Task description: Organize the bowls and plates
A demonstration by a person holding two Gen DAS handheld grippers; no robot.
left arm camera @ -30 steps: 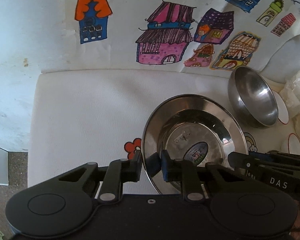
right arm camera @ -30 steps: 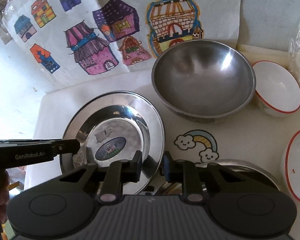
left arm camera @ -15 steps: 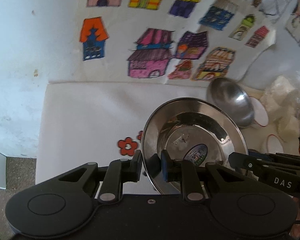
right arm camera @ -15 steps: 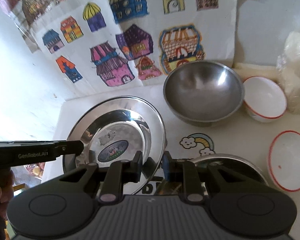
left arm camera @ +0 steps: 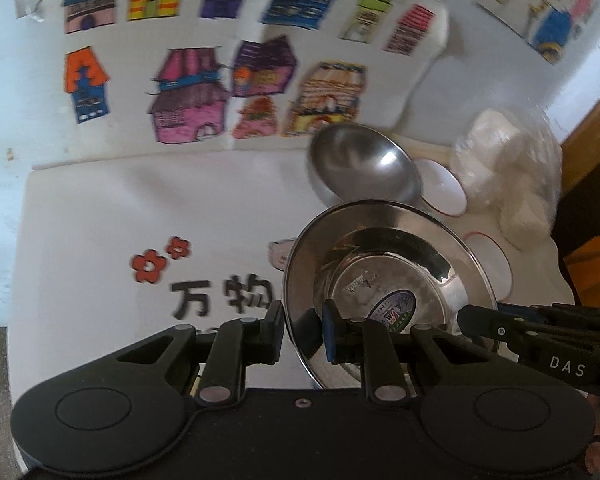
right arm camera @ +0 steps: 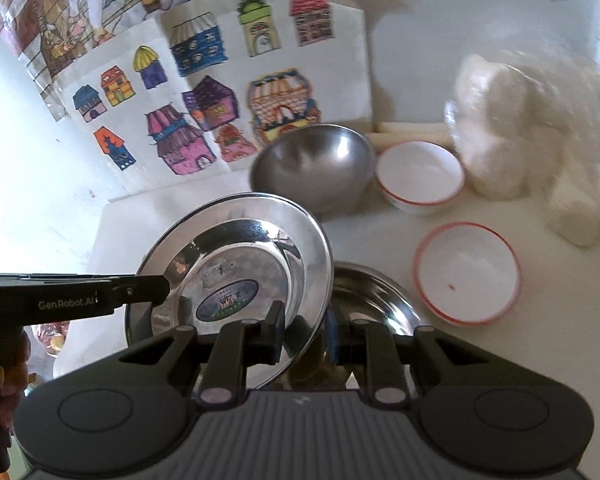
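A steel plate with a sticker (left arm camera: pixel 388 276) (right arm camera: pixel 236 268) is held up off the table by both grippers. My left gripper (left arm camera: pixel 302 330) is shut on its left rim. My right gripper (right arm camera: pixel 302 330) is shut on its right rim. A second steel plate (right arm camera: pixel 372 300) lies on the table just right of and below the lifted one. A steel bowl (left arm camera: pixel 360 168) (right arm camera: pixel 316 164) stands behind. Two white bowls with red rims (right arm camera: pixel 420 176) (right arm camera: pixel 468 276) stand to the right.
A white table cover (left arm camera: pixel 140 208) with flower and character prints lies to the left. House drawings (left arm camera: pixel 188 96) hang on the wall behind. A clear bag of white lumps (right arm camera: pixel 532 136) sits at the back right.
Both grippers have lifted the stickered plate higher and carried it to the right, so it now hangs partly over the second steel plate. More of the table cover shows at left.
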